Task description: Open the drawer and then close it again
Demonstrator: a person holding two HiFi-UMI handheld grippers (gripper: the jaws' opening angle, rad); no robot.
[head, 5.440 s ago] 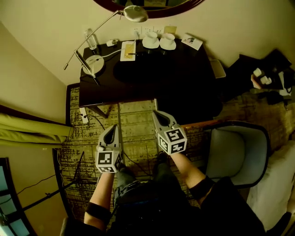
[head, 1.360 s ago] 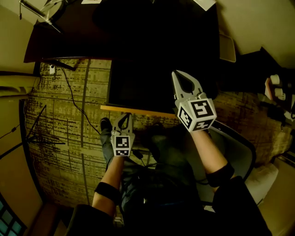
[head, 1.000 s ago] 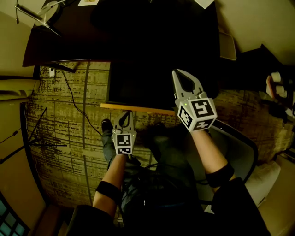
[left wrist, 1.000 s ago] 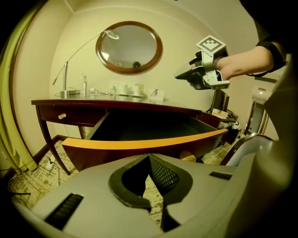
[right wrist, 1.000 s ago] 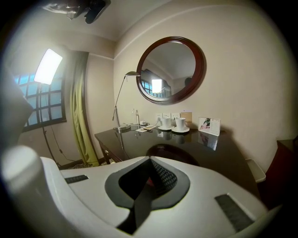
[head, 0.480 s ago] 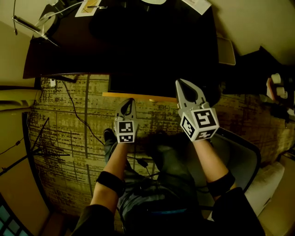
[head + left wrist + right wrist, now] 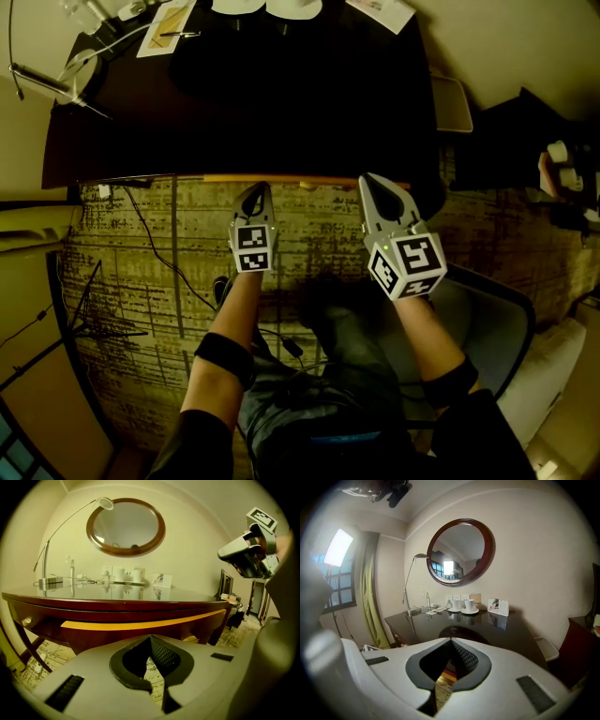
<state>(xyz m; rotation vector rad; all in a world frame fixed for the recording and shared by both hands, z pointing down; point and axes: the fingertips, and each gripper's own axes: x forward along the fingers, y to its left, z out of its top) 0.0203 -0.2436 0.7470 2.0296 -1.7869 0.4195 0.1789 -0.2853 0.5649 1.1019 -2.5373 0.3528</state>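
The dark wooden desk [image 7: 281, 112] has a drawer [image 7: 309, 179] that sticks out only a little, showing as a thin yellow edge under the desktop. In the left gripper view this drawer [image 7: 140, 624] is a curved red-brown front with a yellow top strip, close ahead. My left gripper [image 7: 255, 188] is shut and empty, its tips right at the drawer front; whether they touch it I cannot tell. My right gripper [image 7: 374, 180] is also shut and empty, held higher, by the desk's edge. Both gripper views show shut jaws: left gripper [image 7: 150, 637], right gripper [image 7: 451, 641].
A desk lamp [image 7: 47, 80], saucers with cups [image 7: 267, 7] and a card [image 7: 498, 605] stand at the desk's back. A round mirror [image 7: 125, 527] hangs above. A grey armchair [image 7: 483, 319] is at my right, cables [image 7: 150, 244] cross the patterned carpet at left.
The drawer has slid back from well pulled out to almost under the desktop. My left gripper moved forward with it towards the desk. The right gripper shifted only slightly.
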